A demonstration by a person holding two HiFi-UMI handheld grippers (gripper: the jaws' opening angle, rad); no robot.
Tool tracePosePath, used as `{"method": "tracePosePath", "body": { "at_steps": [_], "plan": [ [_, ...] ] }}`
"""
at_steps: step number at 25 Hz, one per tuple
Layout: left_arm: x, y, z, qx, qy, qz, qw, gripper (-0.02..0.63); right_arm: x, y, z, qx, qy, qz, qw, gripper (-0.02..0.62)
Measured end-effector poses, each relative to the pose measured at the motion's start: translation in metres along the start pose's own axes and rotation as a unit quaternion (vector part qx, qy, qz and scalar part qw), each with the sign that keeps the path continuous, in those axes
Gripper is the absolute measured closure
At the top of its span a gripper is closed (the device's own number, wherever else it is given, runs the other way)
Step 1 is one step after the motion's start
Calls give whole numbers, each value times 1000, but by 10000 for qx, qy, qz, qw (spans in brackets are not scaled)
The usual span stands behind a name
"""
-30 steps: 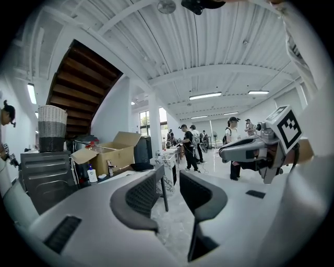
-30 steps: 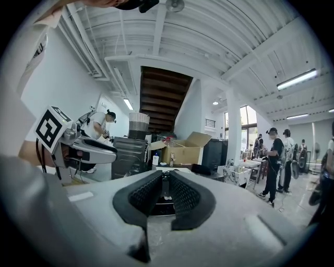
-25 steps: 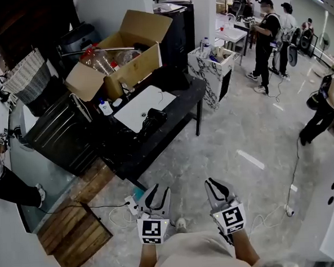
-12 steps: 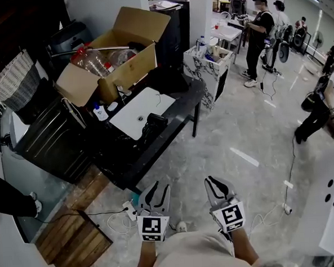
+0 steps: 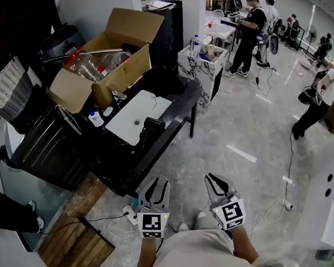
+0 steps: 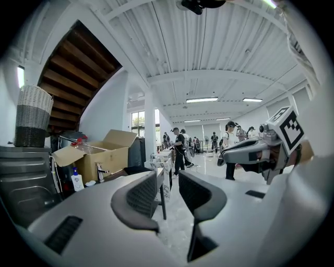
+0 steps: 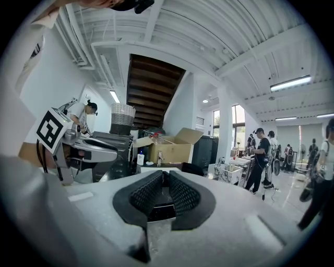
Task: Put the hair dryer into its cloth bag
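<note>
A black bundle with a thin cord lies on the black table, at the edge of a white basin top; at this distance I cannot tell hair dryer from cloth bag. Both grippers are held over the floor, short of the table and pointing towards it. My left gripper is closing, with a narrow gap left between its pads and nothing in it. Beside it, my right gripper is shut and empty, its pads meeting at the tips.
An open cardboard box with plastic bottles stands at the table's back. A woven basket tops a dark cabinet at left. A power strip and cables lie on the floor by a wooden pallet. Several people stand far right.
The table and box have slid down and left in the head view as I come nearer. Both grippers keep their place side by side in front of me.
</note>
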State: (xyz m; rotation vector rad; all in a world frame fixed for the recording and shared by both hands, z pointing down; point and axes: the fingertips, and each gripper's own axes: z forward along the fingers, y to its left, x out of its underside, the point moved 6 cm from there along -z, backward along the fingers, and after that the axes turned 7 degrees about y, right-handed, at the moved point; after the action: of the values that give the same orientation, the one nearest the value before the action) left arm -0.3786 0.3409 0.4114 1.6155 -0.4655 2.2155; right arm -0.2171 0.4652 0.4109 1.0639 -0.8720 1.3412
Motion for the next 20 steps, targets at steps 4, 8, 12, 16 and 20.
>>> {"method": "tracePosePath", "body": {
  "at_steps": [4, 8, 12, 16, 20],
  "plan": [
    [-3, 2, 13, 41, -5, -16, 10000, 476, 0, -8, 10, -27, -124, -14, 9999, 568],
    [-5, 6, 31, 30, 45, 0, 10000, 477, 2, -19, 25, -65, -101, -74, 9999, 568],
    [-7, 11, 54, -10, 78, 3, 10000, 478, 3, -36, 44, -125, -102, -67, 9998, 568],
    [-13, 15, 81, -72, 106, -9, 9999, 479, -2, -56, 66, -217, -23, 83, 9997, 568],
    [-21, 22, 111, -168, 133, -37, 9998, 478, -11, -79, 91, -353, 25, 165, 9992, 568]
  ]
}}
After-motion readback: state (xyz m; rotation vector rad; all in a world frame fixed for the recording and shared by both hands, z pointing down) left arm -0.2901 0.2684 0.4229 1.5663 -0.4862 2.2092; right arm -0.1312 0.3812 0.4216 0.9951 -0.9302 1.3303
